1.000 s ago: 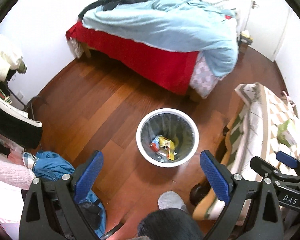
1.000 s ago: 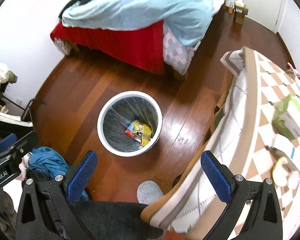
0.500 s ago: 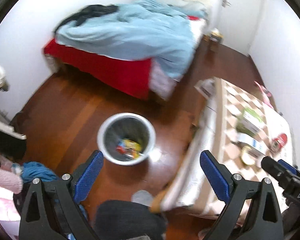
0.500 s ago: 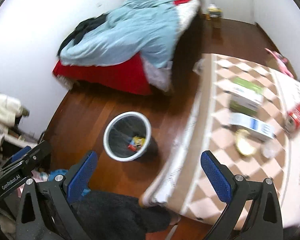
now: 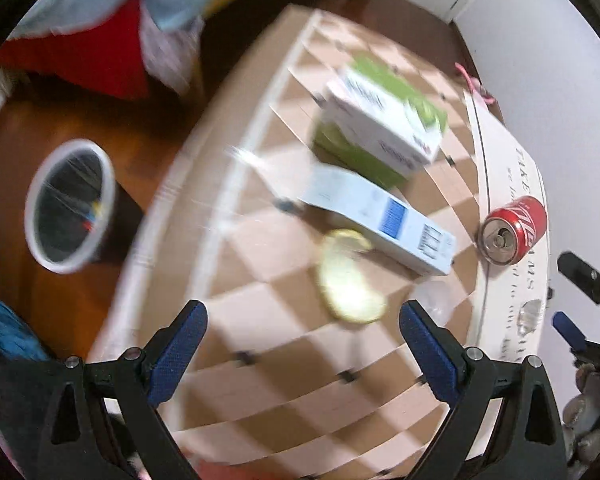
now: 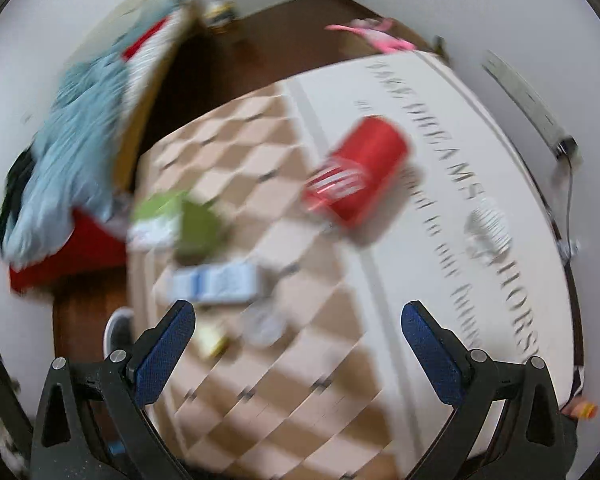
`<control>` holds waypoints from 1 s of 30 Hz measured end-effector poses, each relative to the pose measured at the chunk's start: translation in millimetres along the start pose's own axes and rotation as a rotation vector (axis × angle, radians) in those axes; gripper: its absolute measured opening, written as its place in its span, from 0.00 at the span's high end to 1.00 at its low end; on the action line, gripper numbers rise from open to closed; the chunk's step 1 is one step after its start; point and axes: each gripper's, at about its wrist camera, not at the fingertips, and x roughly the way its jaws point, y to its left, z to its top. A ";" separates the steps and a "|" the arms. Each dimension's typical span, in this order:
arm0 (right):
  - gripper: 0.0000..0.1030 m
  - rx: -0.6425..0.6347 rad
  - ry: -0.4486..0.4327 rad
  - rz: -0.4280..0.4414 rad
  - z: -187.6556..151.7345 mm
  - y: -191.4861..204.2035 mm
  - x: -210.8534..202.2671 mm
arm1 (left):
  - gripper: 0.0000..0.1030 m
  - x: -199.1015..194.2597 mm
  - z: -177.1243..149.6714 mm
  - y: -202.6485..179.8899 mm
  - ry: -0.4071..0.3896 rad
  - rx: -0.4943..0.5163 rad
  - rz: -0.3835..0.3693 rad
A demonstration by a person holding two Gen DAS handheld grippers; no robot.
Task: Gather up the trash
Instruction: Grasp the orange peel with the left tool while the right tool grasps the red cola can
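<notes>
Both views have swung from the bin (image 5: 69, 205) to the worktop (image 5: 284, 364); both tongs (image 5: 302, 347) (image 6: 297, 347) gape empty, the red can (image 6: 356, 170) likely next.

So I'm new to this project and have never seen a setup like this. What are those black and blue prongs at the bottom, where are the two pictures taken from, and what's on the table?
The prongs are the fingers of two tools a person carries, one per hand. Each has a wide-angle camera looking forward along its fingers, so one picture comes from the left hand-held gripper and the other from the right hand-held gripper. Both are open and hold nothing. Below them is a table with a checkered cloth. On it lie a red can on its side, a green and white box, a white and blue box and a yellowish item, too blurred to name. A bin stands on the floor.
</notes>
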 end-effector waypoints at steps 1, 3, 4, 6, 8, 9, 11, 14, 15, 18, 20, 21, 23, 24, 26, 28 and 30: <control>0.00 0.033 0.007 -0.001 14.4 -13.2 9.9 | 0.05 13.5 1.9 -5.9 0.026 -0.013 -0.005; 0.01 0.073 0.019 -0.005 31.2 -28.0 23.7 | 0.10 29.2 4.2 -12.5 0.039 -0.025 -0.001; 0.06 0.095 0.027 0.004 40.2 -35.2 31.7 | 0.22 34.5 5.6 -15.1 0.036 -0.026 0.009; 0.11 0.134 0.051 0.022 56.8 -46.0 49.7 | 0.43 43.2 5.5 -17.7 0.028 -0.023 0.046; 0.11 0.156 0.060 0.028 67.5 -50.1 62.4 | 0.54 41.4 3.8 -22.3 -0.011 -0.003 0.071; 0.11 0.168 0.062 0.033 73.5 -52.3 69.7 | 0.63 40.8 2.7 -25.0 -0.022 0.016 0.093; 0.11 0.193 0.066 0.026 83.0 -56.9 84.5 | 0.74 39.1 0.2 -27.9 -0.045 0.038 0.104; 0.11 0.245 0.089 0.063 92.4 -58.6 108.9 | 0.76 36.1 -3.5 -32.3 -0.066 0.075 0.119; 0.11 0.256 0.097 0.072 93.3 -58.7 115.6 | 0.86 34.0 -5.2 -33.2 -0.073 0.086 0.127; 0.23 0.257 0.100 0.074 91.4 -53.9 128.4 | 0.95 23.3 -8.5 -34.1 -0.095 0.127 0.139; 0.24 0.231 0.081 0.070 87.6 -49.3 128.0 | 0.96 17.9 -11.8 -37.1 -0.111 0.151 0.150; 0.25 0.217 0.080 0.068 85.9 -46.7 126.8 | 0.97 14.5 -8.3 -39.1 -0.119 0.162 0.156; 0.25 0.184 0.071 0.053 80.4 -42.9 120.3 | 0.97 8.0 -9.6 -39.4 -0.139 0.179 0.161; 0.25 0.169 0.067 0.051 77.4 -41.4 116.5 | 0.97 4.1 -9.5 -39.8 -0.151 0.187 0.165; 0.26 0.139 0.057 0.046 71.2 -40.1 104.5 | 0.97 -8.6 -12.6 -38.7 -0.177 0.200 0.164; 0.26 0.104 0.030 0.039 64.4 -36.5 89.6 | 0.97 -21.3 -16.4 -36.6 -0.201 0.209 0.160; 0.26 0.069 -0.005 0.044 55.8 -33.1 69.8 | 0.97 -34.6 -13.4 -33.2 -0.231 0.215 0.155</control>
